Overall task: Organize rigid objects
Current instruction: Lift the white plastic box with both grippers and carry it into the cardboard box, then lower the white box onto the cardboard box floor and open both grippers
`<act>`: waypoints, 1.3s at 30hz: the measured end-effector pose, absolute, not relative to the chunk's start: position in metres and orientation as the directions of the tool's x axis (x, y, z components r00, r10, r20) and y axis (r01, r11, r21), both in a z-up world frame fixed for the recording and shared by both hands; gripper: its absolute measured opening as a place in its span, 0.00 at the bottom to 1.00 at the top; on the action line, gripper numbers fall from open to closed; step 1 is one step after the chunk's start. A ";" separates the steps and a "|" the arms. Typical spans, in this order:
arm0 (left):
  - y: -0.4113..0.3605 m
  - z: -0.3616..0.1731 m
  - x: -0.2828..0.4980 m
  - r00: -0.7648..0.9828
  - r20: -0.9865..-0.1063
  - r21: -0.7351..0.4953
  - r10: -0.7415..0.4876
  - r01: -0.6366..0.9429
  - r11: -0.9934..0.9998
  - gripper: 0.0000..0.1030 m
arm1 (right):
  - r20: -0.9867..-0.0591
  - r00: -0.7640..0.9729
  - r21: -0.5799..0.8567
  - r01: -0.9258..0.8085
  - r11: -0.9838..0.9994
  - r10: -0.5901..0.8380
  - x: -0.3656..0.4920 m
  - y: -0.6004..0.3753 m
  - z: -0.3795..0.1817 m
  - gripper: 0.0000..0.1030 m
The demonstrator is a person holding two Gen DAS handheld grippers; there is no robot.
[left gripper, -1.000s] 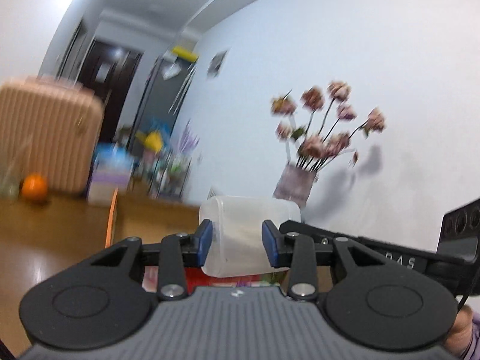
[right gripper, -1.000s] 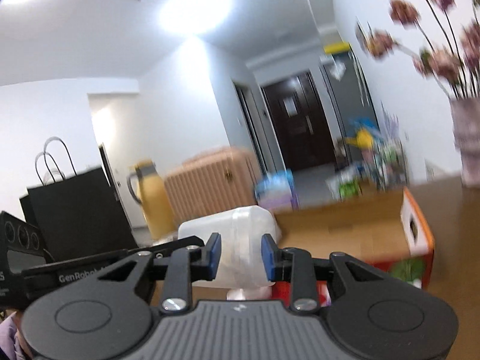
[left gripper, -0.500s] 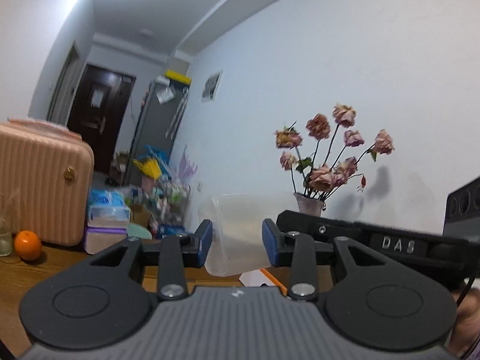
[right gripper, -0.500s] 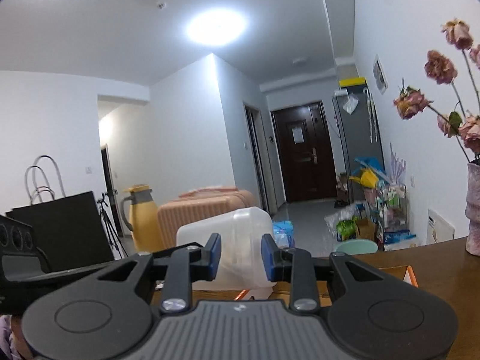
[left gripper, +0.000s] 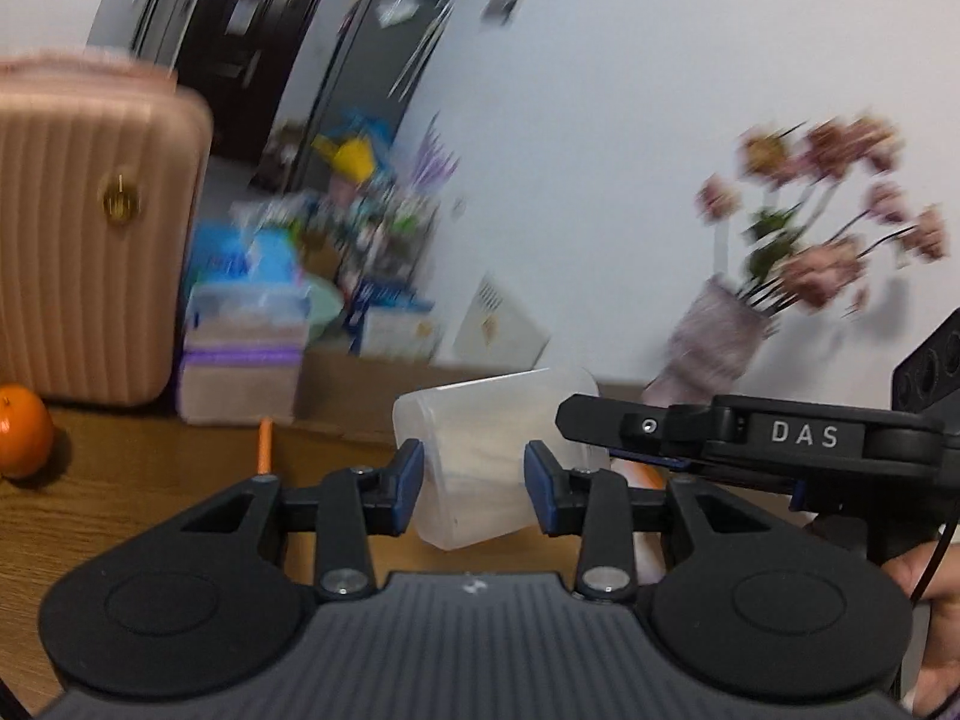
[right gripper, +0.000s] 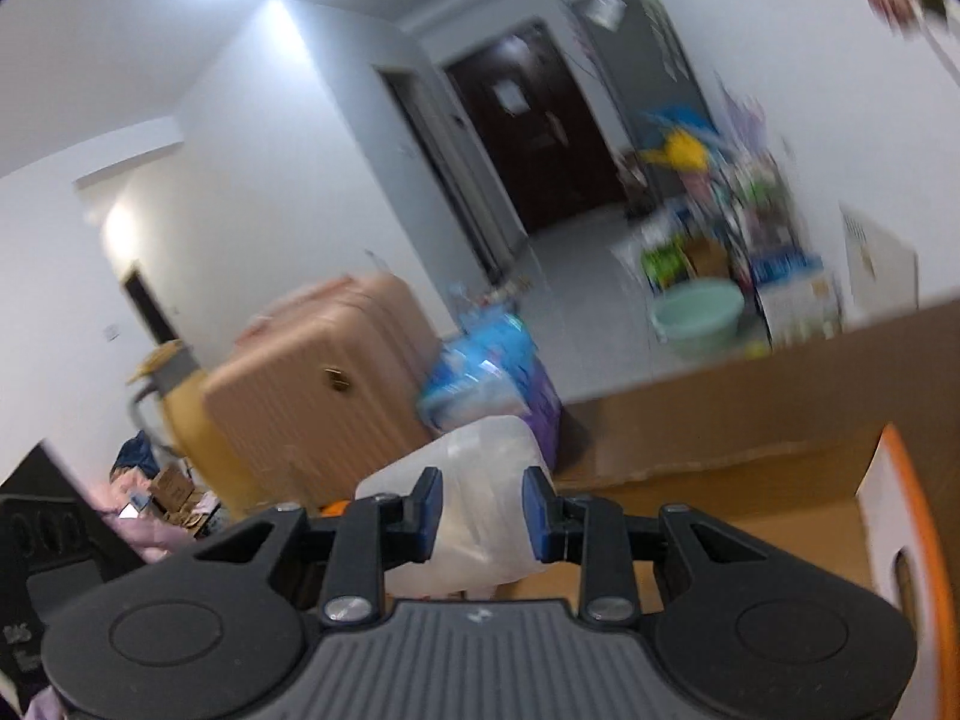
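Two grippers are clamped on one translucent plastic container: left gripper and right gripper from opposite sides, likely for stability. Container is held in the air, tilted, over the open cardboard box on the wooden table.

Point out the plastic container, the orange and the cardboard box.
plastic container (left gripper: pixel 480 456): left wrist view, its cloudy side wall.
orange (left gripper: pixel 21 438): left wrist view, its rind.
cardboard box (right gripper: pixel 750 414): right wrist view, its brown back wall.
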State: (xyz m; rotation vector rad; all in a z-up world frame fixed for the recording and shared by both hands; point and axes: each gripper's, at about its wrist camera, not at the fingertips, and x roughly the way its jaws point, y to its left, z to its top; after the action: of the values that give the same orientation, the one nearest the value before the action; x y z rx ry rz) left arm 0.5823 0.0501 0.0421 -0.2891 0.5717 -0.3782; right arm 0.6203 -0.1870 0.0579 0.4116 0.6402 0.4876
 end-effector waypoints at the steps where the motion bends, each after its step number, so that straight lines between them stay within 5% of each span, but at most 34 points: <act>1: 0.048 0.034 0.595 0.765 -0.499 -0.362 -0.408 0.244 0.900 0.36 | -0.483 0.689 0.513 -0.277 0.813 0.540 0.630 -0.185 0.046 0.28; 10: 0.051 -0.027 0.669 0.680 -0.675 -0.344 -0.287 0.055 0.937 0.33 | -0.654 0.569 0.540 -0.110 0.834 0.498 0.691 -0.157 -0.043 0.22; 19: 0.046 -0.003 0.650 0.686 -0.701 -0.270 -0.196 -0.002 0.963 0.53 | -0.657 0.611 0.464 -0.133 0.876 0.441 0.677 -0.162 -0.019 0.23; 20: 0.044 0.002 0.643 0.690 -0.703 -0.247 -0.173 -0.009 0.969 0.55 | -0.652 0.629 0.445 -0.136 0.885 0.424 0.668 -0.168 -0.009 0.25; 23: 0.040 0.016 0.611 0.727 -0.680 -0.162 -0.099 -0.017 0.987 0.79 | -0.622 0.693 0.401 -0.118 0.908 0.365 0.640 -0.192 0.016 0.63; 24: 0.038 0.019 0.599 0.747 -0.659 -0.134 -0.085 -0.005 0.991 0.80 | -0.607 0.719 0.377 -0.112 0.919 0.337 0.626 -0.201 0.025 0.70; 27: 0.029 0.026 0.566 0.791 -0.612 -0.002 0.018 -0.024 1.000 0.85 | -0.587 0.762 0.281 -0.127 0.951 0.275 0.593 -0.219 0.042 0.72; 29: 0.026 0.032 0.542 0.827 -0.560 0.031 0.060 -0.052 0.998 1.00 | -0.557 0.800 0.207 -0.126 0.970 0.223 0.565 -0.232 0.048 0.79; 34: 0.018 0.042 0.484 0.918 -0.387 0.076 0.090 -0.066 0.995 1.00 | -0.374 0.917 0.037 -0.135 0.990 0.139 0.497 -0.258 0.053 0.90; 39: 0.023 0.043 0.439 0.955 -0.283 -0.042 0.088 -0.104 0.994 1.00 | -0.280 0.947 0.106 -0.132 0.986 0.157 0.451 -0.281 0.054 0.94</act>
State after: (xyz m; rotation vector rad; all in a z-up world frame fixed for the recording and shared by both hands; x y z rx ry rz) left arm 0.4394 0.0226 0.0431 -0.0570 0.2848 0.0978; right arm 0.4515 -0.2814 0.0545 0.0860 0.2916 0.1472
